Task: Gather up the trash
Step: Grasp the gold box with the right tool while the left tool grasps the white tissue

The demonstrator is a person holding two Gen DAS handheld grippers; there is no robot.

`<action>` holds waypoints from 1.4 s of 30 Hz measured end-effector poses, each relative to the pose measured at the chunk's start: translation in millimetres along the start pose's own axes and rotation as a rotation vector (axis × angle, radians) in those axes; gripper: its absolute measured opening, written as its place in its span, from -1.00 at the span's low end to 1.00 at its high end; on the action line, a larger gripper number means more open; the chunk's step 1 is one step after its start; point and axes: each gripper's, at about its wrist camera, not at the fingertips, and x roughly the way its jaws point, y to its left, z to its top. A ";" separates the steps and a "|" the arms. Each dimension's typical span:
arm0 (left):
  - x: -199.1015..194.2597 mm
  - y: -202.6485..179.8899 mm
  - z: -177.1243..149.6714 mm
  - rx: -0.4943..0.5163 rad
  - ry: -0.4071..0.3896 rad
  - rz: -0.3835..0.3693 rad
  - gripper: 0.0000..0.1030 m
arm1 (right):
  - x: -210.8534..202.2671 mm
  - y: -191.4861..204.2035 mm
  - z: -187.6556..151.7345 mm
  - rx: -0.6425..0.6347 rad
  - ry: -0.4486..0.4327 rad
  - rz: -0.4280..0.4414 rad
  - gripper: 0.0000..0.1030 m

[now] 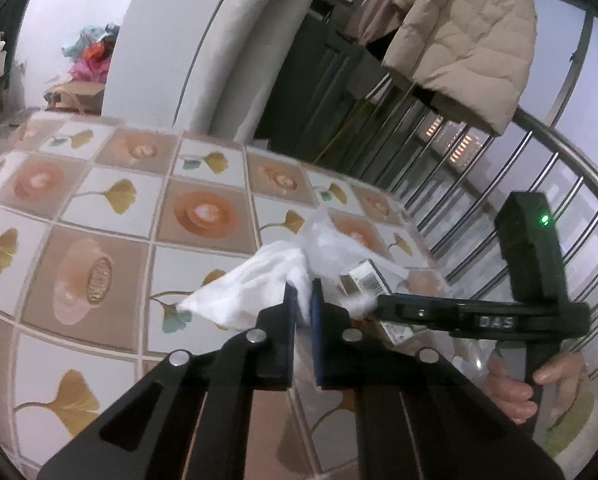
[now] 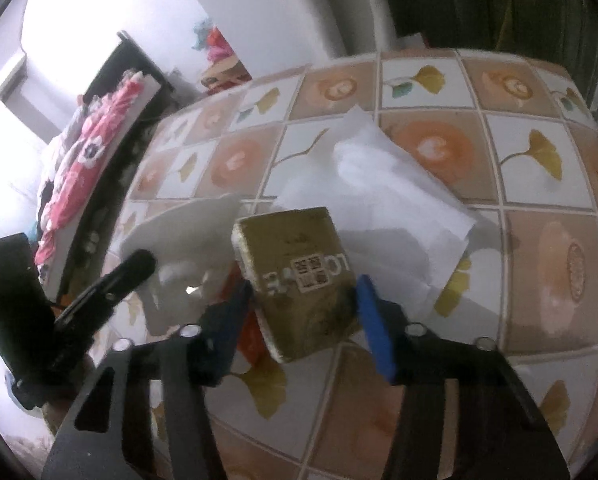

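My left gripper (image 1: 303, 294) is shut on a crumpled white tissue (image 1: 251, 292) and holds it over the patterned tablecloth (image 1: 139, 208). My right gripper (image 2: 305, 294) is shut on a gold cigarette box (image 2: 295, 276) with a barcode, held above the table. In the left wrist view the right gripper (image 1: 383, 306) reaches in from the right with the box (image 1: 365, 278) next to a clear plastic bag (image 1: 331, 240). A white tissue (image 2: 383, 184) lies behind the box in the right wrist view. The left gripper (image 2: 143, 260) shows at left, on white tissue.
The table has a floral tile-print cloth (image 2: 519, 160). A metal railing (image 1: 479, 184) runs along its right side, with a beige quilted coat (image 1: 467, 32) hanging above. A bed with pink floral bedding (image 2: 87, 160) stands to the left. A cardboard box (image 1: 79, 96) sits at the far end.
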 end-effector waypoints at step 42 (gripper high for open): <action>-105.3 -3.3 -121.7 0.041 0.269 -0.059 0.18 | 31.6 -6.6 11.4 -0.002 0.066 -0.084 0.07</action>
